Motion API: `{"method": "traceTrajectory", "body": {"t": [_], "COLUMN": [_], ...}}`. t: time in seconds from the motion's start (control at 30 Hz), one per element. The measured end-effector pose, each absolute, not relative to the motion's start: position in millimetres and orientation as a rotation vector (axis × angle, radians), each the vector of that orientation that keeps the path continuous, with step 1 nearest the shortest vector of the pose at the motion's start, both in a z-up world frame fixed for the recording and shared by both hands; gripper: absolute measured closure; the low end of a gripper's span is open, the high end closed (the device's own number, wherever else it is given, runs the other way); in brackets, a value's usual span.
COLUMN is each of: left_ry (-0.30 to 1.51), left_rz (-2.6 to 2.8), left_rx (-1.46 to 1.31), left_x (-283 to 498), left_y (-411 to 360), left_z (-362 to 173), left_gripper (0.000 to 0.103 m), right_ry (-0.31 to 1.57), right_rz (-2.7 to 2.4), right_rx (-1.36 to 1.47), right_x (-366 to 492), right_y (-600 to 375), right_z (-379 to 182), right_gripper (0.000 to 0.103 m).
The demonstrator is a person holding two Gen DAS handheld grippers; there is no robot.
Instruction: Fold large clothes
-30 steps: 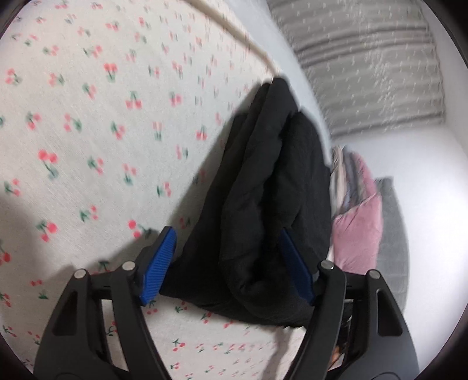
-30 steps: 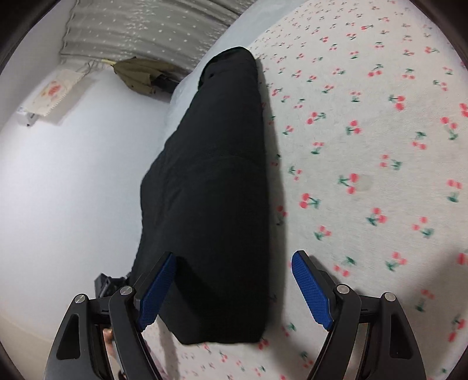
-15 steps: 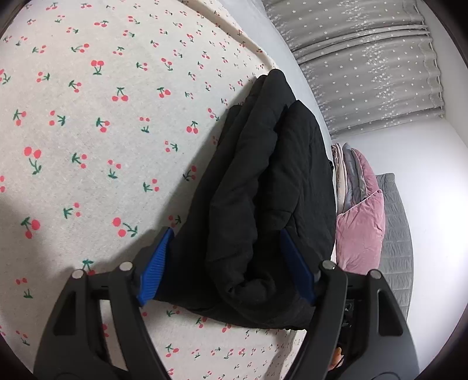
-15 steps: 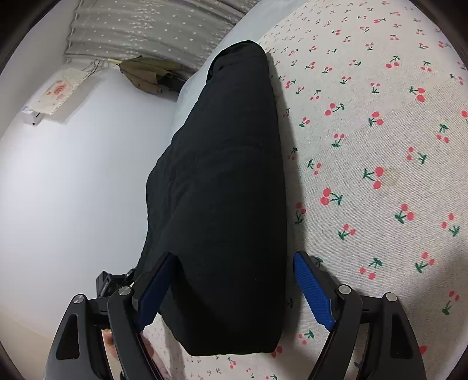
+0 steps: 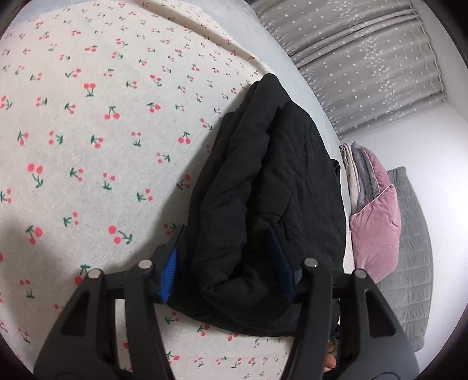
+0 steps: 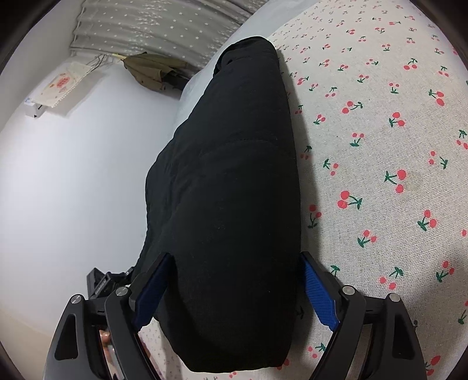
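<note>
A black padded garment (image 5: 263, 198) lies folded into a long thick bundle on a cherry-print sheet (image 5: 87, 131). My left gripper (image 5: 226, 263) is open, its blue pads on either side of the bundle's near end, with folds bulging between them. The same garment fills the right wrist view (image 6: 234, 190). My right gripper (image 6: 234, 289) is open and straddles the bundle's other end, pads close to its sides. The cherry-print sheet (image 6: 380, 146) lies to the right there.
Pink and grey cushions (image 5: 377, 216) and a grey quilted pad (image 5: 412, 263) sit beyond the bed edge by a white wall. Grey star-print curtains (image 5: 365, 58) hang behind. In the right wrist view an olive garment (image 6: 152, 68) hangs near the curtain (image 6: 161, 23).
Both grippers have moved forward over the bundle's ends, so the garment sits deeper between the pads. The jaws stay open.
</note>
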State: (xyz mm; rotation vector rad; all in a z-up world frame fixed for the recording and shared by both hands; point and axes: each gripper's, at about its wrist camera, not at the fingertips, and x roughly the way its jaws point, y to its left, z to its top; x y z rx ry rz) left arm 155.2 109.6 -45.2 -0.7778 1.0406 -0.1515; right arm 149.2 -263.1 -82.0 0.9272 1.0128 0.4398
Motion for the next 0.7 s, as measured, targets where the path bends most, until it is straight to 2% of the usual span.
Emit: {"method": "traceTrajectory", "body": {"t": [0.27, 0.33, 0.4, 0.53, 0.63, 0.7], "left_ry": [1.04, 1.036, 1.023, 1.013, 1.01, 1.015], "left_rz": [-0.153, -0.144, -0.133, -0.113, -0.078, -0.065], "left_rx": [-0.818, -0.812, -0.788, -0.758, -0.725, -0.689], "left_x": [163, 164, 165, 165, 166, 167], "left_y": [112, 111, 109, 106, 105, 101], "left_z": [-57, -56, -53, -51, -49, -49], "left_gripper": [0.04, 0.045, 0.059, 0.064, 0.08, 0.081], "right_ry": [0.999, 0.993, 0.992, 0.995, 0.986, 0.986], "right_rz": [0.427, 0.421, 0.418, 0.422, 0.398, 0.393], "right_rx": [0.895, 0.878, 0.862, 0.846, 0.766, 0.727], "right_x": [148, 147, 147, 145, 142, 139], "right_y": [-259, -257, -255, -256, -249, -246], "right_z": [-82, -81, -80, -79, -72, -69], "right_gripper": [0.015, 0.015, 0.016, 0.017, 0.026, 0.032]}}
